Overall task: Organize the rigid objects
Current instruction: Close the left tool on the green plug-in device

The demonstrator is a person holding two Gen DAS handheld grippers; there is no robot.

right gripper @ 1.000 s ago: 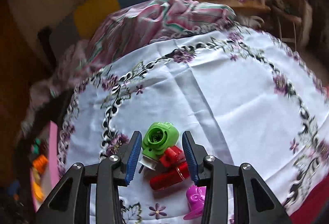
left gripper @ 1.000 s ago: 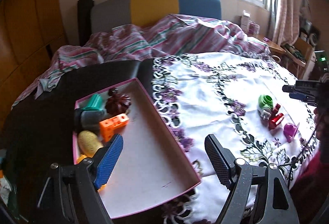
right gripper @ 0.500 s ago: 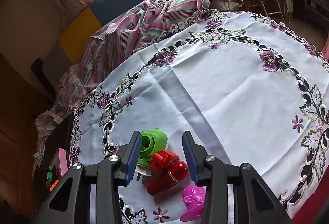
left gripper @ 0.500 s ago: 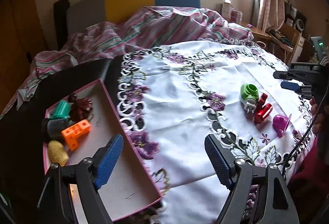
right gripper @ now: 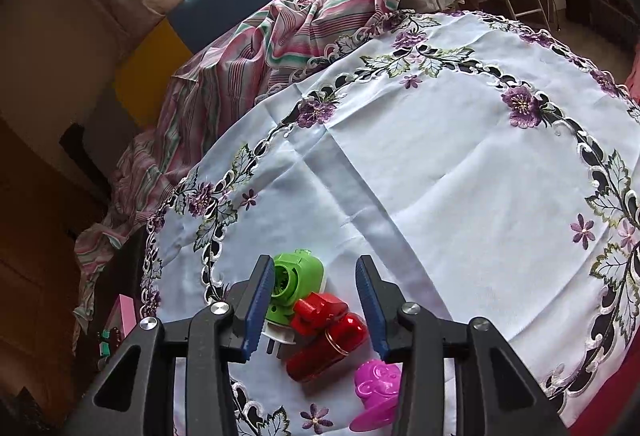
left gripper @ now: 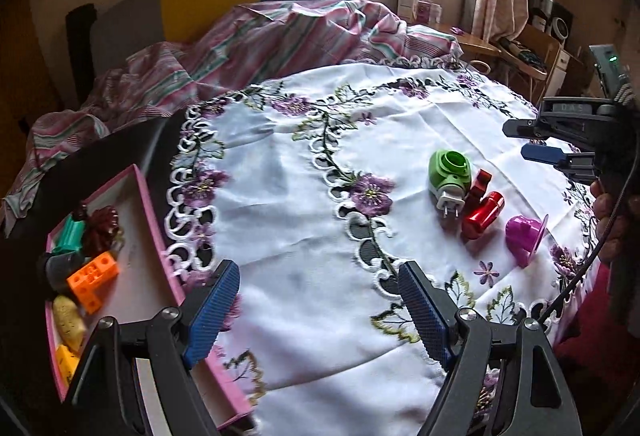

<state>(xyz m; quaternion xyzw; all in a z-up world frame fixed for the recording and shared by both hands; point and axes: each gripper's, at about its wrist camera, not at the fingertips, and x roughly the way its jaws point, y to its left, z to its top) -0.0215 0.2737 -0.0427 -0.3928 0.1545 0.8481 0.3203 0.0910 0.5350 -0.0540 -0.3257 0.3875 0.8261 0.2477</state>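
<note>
We see the green plug (left gripper: 449, 171) lying on the worktop's tablecloth (left gripper: 304, 203), prongs toward us, touching the red cylinder (left gripper: 482, 215); right hand-held gripper (right gripper: 316, 300) hovers above both, jaws wide; left hand-held gripper (left gripper: 316, 312) wide, empty, beside the pink tray (left gripper: 154, 220)

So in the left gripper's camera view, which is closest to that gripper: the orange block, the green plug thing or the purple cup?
1. Orange block, in the pink box at left.
2. Purple cup, on the cloth at right.
3. Green plug, farther back, just beyond the cup.
</note>
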